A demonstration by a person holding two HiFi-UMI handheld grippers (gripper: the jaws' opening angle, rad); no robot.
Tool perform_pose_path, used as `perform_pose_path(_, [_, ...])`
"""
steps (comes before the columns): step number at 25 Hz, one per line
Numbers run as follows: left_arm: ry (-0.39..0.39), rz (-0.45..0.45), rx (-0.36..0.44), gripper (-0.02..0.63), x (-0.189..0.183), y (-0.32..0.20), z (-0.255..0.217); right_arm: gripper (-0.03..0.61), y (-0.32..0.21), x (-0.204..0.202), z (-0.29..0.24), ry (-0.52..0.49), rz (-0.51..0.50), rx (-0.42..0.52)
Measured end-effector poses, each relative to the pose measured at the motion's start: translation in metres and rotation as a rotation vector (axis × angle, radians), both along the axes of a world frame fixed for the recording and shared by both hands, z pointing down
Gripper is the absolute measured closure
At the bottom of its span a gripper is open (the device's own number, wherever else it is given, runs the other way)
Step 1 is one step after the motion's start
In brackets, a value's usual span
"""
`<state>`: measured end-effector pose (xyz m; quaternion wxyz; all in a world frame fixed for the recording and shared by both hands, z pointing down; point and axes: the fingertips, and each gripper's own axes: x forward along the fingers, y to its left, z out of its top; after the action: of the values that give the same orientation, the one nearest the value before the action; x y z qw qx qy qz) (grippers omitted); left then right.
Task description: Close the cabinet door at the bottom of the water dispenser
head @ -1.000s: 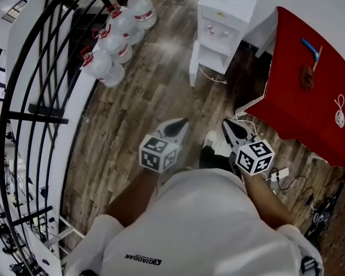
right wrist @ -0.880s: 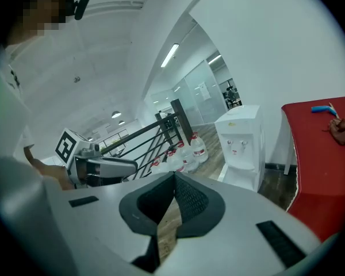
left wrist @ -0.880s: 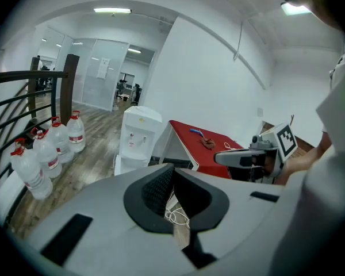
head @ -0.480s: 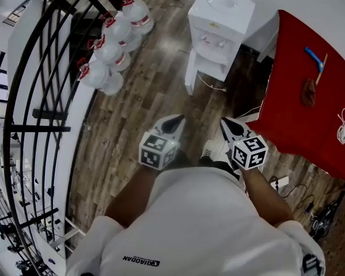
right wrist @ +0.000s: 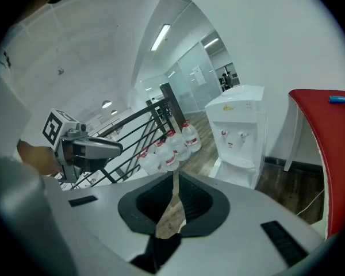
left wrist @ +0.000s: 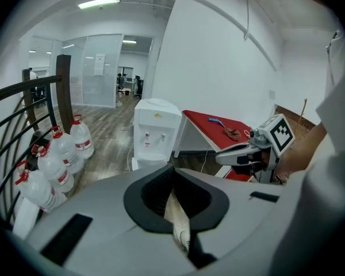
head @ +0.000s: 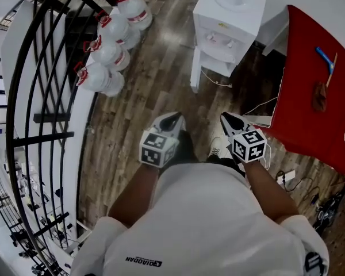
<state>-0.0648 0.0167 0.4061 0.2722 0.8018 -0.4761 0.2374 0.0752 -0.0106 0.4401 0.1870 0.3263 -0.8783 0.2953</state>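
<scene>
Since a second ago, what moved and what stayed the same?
The person took a step forward: a dark leg now shows between the grippers, and the red table has slid toward the head view's right edge. Nothing was grabbed or let go. The left gripper and right gripper stay shut and empty, and the water dispenser still has its cabinet door open.

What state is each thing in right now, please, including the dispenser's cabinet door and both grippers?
Cabinet door: swung open at the bottom of the water dispenser.
Left gripper: jaws together, nothing held.
Right gripper: jaws together, nothing held.
Water bottles: upright, red caps on.
</scene>
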Motion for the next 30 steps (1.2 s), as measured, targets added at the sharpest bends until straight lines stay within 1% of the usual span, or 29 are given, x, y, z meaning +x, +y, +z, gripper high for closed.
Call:
perform_pose_path(4, [-0.006,0.043,-0.023,0.615,-0.034,-0.034,0.020,0.566,-0.030,-0.038,0.020,0.060,0.029,-0.029])
perform_pose_path(8, [0.014,0.084,-0.074,0.615,-0.068,-0.065,0.047,0.556,-0.061,-0.083,0.046,0.115,0.050,-0.056])
perform_pose_path(9, [0.016,0.098,-0.085,0.615,-0.076,-0.071,0.054,0.531,-0.069,-0.095,0.056,0.126,0.058,-0.070])
perform_pose_path(10, [0.015,0.112,-0.094,0.614,-0.084,-0.078,0.061,0.462,-0.076,-0.106,0.068,0.133,0.070,-0.089])
perform_pose_path(11, [0.013,0.126,-0.100,0.615,-0.092,-0.085,0.068,0.444,-0.083,-0.116,0.082,0.141,0.083,-0.107])
perform_pose_path(13, [0.006,0.142,-0.114,0.615,-0.106,-0.100,0.083,0.439,-0.097,-0.133,0.110,0.175,0.106,-0.125])
perform_pose_path(16, [0.001,0.137,-0.144,0.615,-0.122,-0.123,0.108,0.430,-0.115,-0.146,0.156,0.251,0.126,-0.133])
perform_pose_path(20, [0.003,0.114,-0.183,0.615,-0.127,-0.145,0.142,0.425,-0.135,-0.155,0.222,0.307,0.141,-0.189])
perform_pose_path(24, [0.006,0.102,-0.231,0.615,-0.117,-0.151,0.175,0.424,-0.150,-0.153,0.286,0.334,0.165,-0.247])
perform_pose_path(30, [0.001,0.097,-0.302,0.615,-0.101,-0.163,0.236,0.425,-0.167,-0.149,0.354,0.351,0.173,-0.304])
